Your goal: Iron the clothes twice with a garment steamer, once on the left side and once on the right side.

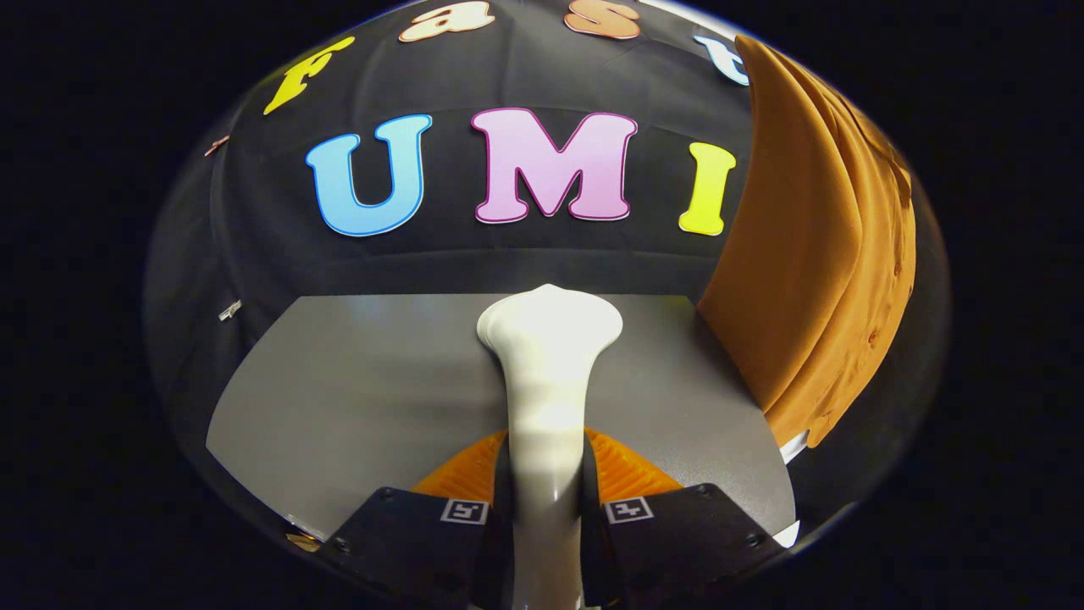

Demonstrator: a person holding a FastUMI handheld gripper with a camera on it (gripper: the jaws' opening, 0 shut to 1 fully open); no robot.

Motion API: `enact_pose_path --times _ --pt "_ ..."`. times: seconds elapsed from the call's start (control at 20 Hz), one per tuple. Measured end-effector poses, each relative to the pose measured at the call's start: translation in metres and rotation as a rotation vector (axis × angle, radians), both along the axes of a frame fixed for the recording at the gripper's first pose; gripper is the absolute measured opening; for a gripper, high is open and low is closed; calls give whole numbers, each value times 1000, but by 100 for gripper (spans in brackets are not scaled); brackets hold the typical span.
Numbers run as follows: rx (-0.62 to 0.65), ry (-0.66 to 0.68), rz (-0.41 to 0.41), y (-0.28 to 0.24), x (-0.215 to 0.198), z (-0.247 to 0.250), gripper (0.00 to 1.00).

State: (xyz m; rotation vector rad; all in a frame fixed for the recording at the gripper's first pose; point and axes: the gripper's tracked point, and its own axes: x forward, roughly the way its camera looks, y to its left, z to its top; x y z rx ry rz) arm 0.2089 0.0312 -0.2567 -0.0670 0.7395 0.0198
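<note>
A white garment steamer point(546, 373) stands up between the fingers, its slim handle gripped and its wide head flaring out beyond them over the grey table point(356, 381). My gripper point(546, 500) is shut on the steamer's handle, both fingers pressing its sides. An orange-brown garment point(813, 254) hangs to the right of the steamer head, beyond the fingers, its hem ending just above the table's right side. There is a gap between the steamer head and the cloth.
The black booth wall point(254, 254) rises behind the table. Two small clips point(229, 310) sit on the wall at the left. A white piece point(792, 445) shows under the garment's hem.
</note>
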Motion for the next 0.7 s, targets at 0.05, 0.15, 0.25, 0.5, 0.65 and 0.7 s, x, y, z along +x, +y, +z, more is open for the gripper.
enact_pose_path --times 0.05,0.15,0.25,0.5,0.65,0.7 --pt "0 -10 -1 0 -1 4 35" --pt "0 -40 -3 0 -3 18 35" --pt "-10 -74 -3 0 -8 32 35" --pt "-11 -123 -17 0 -27 53 34" --pt "-16 -162 -33 0 -40 70 35" --pt "-17 -170 -35 0 -46 74 34"
